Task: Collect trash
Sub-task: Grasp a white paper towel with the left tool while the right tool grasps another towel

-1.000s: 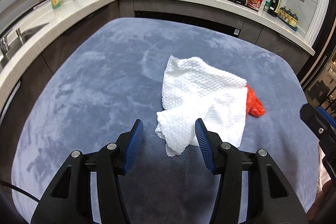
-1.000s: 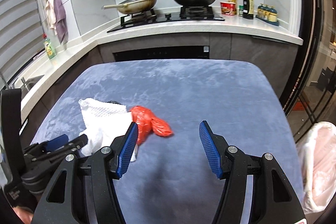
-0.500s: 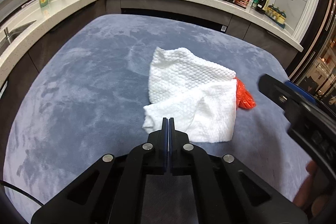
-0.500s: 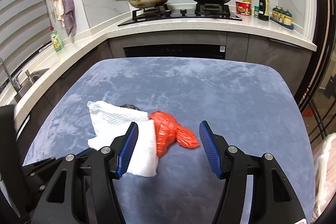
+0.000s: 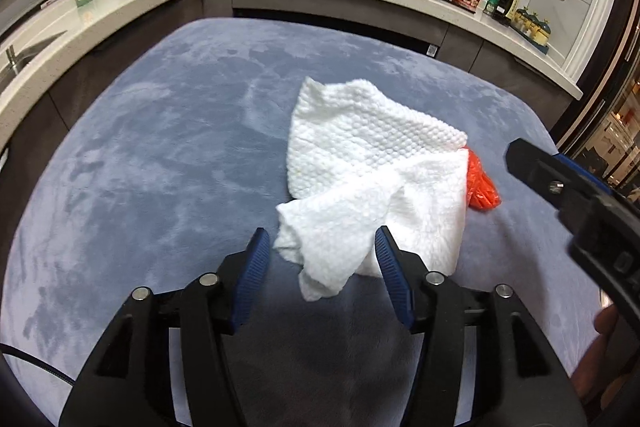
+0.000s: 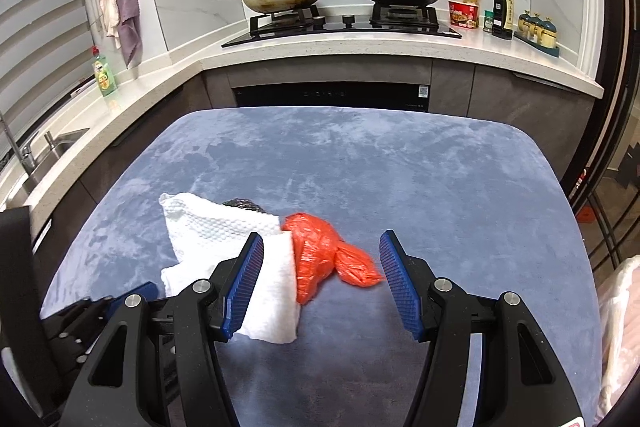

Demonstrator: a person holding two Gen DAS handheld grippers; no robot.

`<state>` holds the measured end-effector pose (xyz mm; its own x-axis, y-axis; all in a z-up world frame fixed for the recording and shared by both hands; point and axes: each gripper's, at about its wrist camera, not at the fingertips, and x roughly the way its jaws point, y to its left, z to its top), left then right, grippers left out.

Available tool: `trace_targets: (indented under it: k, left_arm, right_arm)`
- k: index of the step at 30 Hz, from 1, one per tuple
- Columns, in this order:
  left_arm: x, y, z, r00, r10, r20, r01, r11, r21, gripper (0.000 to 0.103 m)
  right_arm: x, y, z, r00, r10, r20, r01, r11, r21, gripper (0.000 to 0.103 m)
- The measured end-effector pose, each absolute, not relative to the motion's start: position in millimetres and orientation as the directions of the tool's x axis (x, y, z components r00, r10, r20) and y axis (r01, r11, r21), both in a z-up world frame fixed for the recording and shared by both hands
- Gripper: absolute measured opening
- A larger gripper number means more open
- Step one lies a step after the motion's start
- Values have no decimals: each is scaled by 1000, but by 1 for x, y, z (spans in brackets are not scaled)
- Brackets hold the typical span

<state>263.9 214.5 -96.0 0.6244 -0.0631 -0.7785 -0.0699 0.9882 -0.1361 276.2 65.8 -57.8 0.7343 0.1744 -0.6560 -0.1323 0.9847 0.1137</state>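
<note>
Both claws gape: the left gripper (image 5: 318, 259) straddles the near corner of the white paper towel (image 5: 372, 179), which lies toward the table's (image 5: 160, 147) right edge. The right gripper (image 6: 320, 267) frames the orange bag (image 6: 320, 255) touching it. The risk is that closing on that thin flap merely drags the towel, shoving the bag sideways.

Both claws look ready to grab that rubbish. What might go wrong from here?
The left gripper is open around only a loose corner of the white paper towel, so it might pinch just that flap and let it slip. The towel overlaps the orange plastic bag, which the open right gripper frames; lifting one could drag the other.

Left tool (image 5: 320, 259) open, straddling paper towel (image 5: 372, 183) corner.
</note>
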Motion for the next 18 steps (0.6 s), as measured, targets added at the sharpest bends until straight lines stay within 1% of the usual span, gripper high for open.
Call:
trace_targets:
  k: [1,2,4,9,18]
  left_arm:
    - [266,213,-99,616,-72,-784,-62,988,-139,21]
    - [267,214,-100,605,-88,-791,-55,987,-152,10]
    - [263,218,-98,613,-104,-784,-53,984,-173,5]
    - [240,230,-83,639,-88,-764,-52,986,-157,4]
    - [214,260,-85,618,-26,-785,-123,984,-130,4]
  right_arm:
    - [277,65,-58,734,173,-657,-131,985,114,59]
    - [278,65,-58,733,173,-657,-130,985,113,59]
    - [279,67,-58,732,176,-658,-135,984,113,59]
    - [282,78,-61,723,209,-659,-166,978,129,59]
    - [288,119,-76,687,275,-673,-243,959,144,59]
